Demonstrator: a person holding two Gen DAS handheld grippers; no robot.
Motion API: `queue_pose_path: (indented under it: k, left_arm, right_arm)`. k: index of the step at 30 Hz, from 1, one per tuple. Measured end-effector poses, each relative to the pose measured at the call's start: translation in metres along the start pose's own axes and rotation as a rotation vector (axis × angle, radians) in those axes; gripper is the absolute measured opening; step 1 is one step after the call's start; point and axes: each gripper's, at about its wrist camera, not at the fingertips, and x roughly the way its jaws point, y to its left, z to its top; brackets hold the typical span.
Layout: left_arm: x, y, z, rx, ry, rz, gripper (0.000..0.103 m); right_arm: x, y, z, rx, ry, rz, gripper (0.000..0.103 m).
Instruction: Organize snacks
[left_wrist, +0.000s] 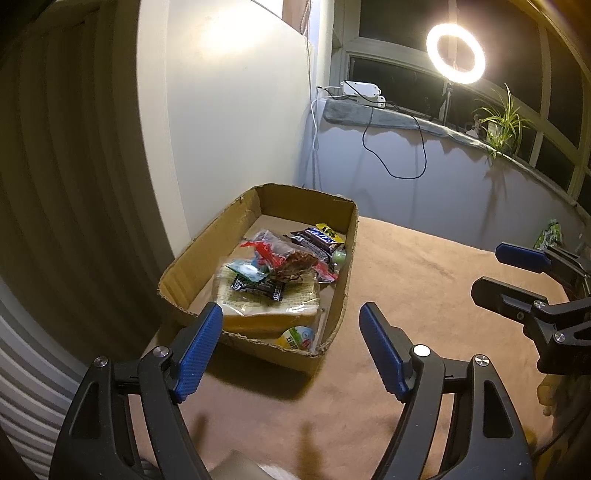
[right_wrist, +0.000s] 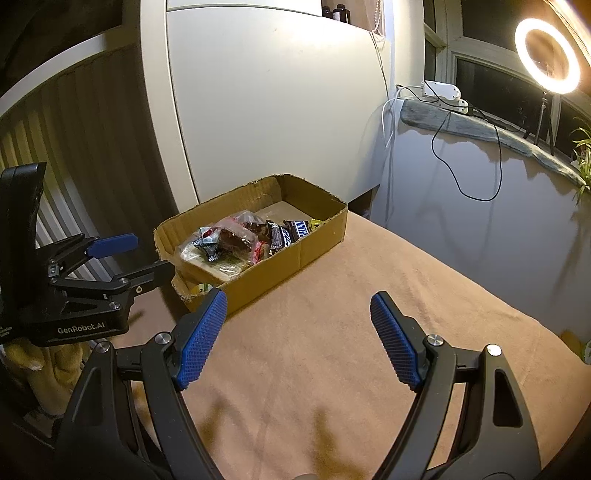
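Snacks (left_wrist: 280, 273) fill the box (left_wrist: 192, 258); both grippers (left_wrist: 291, 332) (right_wrist: 299, 325) gape empty beside it, risking a nudge.

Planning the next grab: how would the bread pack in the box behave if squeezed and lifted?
The bread pack looks soft, so it would likely squash. Its clear wrapper may be slippery. The wrapped snacks lying on it would probably slide off.

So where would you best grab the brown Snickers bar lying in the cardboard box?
Across the narrow middle of the brown Snickers bar, from above: it lies flat on top at the far end of the cardboard box, whose walls block a sideways approach.
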Motion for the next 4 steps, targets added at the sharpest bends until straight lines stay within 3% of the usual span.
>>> queue_pose_path:
  k: [4]
  left_arm:
    - [0.0011, 0.0027, -0.0009, -0.002, 0.002, 0.004, 0.077]
  right_arm:
    - [0.0000, 0.0009, -0.0010, 0.001, 0.001, -0.001, 0.083]
